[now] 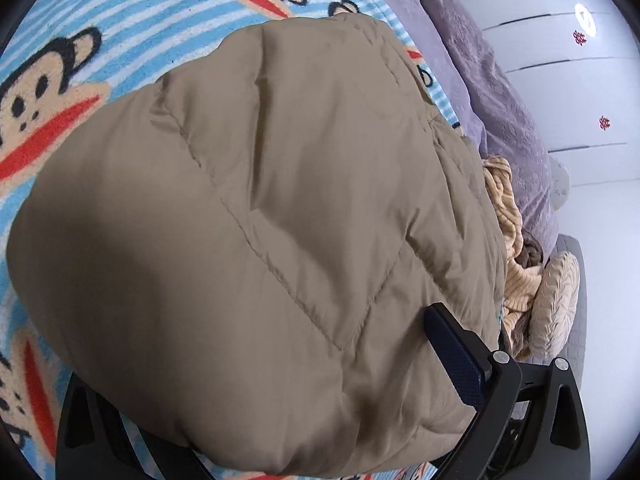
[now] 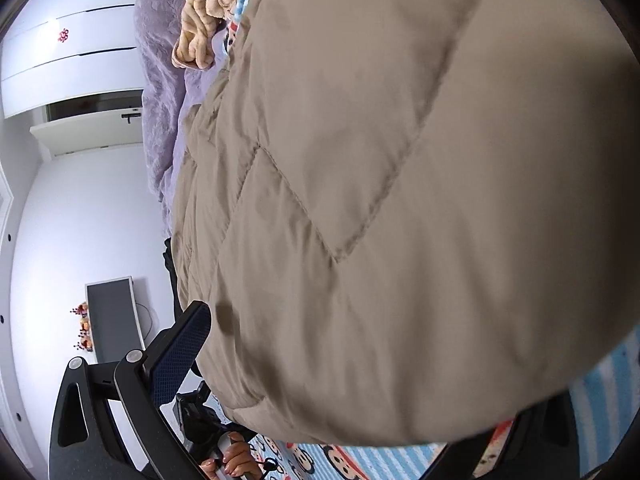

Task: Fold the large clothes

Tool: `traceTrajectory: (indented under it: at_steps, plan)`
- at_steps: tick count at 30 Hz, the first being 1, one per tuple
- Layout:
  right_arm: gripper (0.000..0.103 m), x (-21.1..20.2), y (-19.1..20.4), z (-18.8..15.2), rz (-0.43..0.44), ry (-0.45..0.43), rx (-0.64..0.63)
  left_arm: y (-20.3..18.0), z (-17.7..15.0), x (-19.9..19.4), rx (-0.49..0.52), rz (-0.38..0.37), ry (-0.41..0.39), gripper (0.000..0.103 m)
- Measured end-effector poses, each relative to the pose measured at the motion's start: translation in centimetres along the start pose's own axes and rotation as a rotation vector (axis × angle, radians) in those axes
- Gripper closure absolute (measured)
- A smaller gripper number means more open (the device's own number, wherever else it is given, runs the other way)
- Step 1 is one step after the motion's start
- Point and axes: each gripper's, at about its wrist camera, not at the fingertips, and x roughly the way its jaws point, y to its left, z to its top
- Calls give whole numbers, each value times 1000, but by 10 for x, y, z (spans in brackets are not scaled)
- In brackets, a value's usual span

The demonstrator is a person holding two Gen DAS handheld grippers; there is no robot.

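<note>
Over the monkey-print blanket, both claws wide apart, each clamped on the puffy tan jacket.

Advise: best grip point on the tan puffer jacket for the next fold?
Probably the jacket's near hem edge, where each gripper already straddles it: left gripper, right gripper. The quilted body is thick and puffy, so pinch the thinner edge, coming in low from the near side over the monkey-print blanket.

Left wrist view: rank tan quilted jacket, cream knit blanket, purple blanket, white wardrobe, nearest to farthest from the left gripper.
1. tan quilted jacket, in the left gripper.
2. cream knit blanket, just right.
3. purple blanket, right, beyond it.
4. white wardrobe, far right, background.
</note>
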Motion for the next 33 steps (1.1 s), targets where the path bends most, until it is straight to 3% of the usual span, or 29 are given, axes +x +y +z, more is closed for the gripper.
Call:
traceTrajectory:
  at_steps: [5, 9, 11, 12, 13, 14, 15, 17, 20, 25, 33]
  plan:
    - [0, 9, 1, 2, -6, -2, -10, -5, 3, 6, -14, 14, -27, 4]
    - [0, 5, -1, 2, 6, -3, 21, -7, 3, -3, 13, 23, -66, 48]
    - [3, 4, 1, 2, -2, -1, 29, -7, 3, -10, 35, 23, -75, 60]
    - [9, 4, 2, 1, -13, -2, 26, -10, 3, -13, 65, 31, -81, 67]
    - [33, 2, 1, -1, -23, -2, 21, -15, 2, -16, 105, 44, -89, 70]
    - [46, 1, 0, -2, -12, 5, 21, -19, 1, -21, 146, 57, -94, 73]
    - [50, -1, 0, -3, -3, -3, 23, -25, -1, -25, 196, 73, -101, 77]
    - [66, -8, 1, -7, 4, -19, 18, -37, -4, -33, 286, 82, -111, 78]
    - [72, -18, 4, -14, 19, -34, 0, -48, -7, -47, 386, 48, -112, 81]
    - [73, -34, 7, -33, 0, -42, -31, -56, -14, -67, 505, 22, -88, 81]
    - [73, -56, -3, -67, -51, -2, -36, -35, -43, -94, 528, -14, -40, 81]
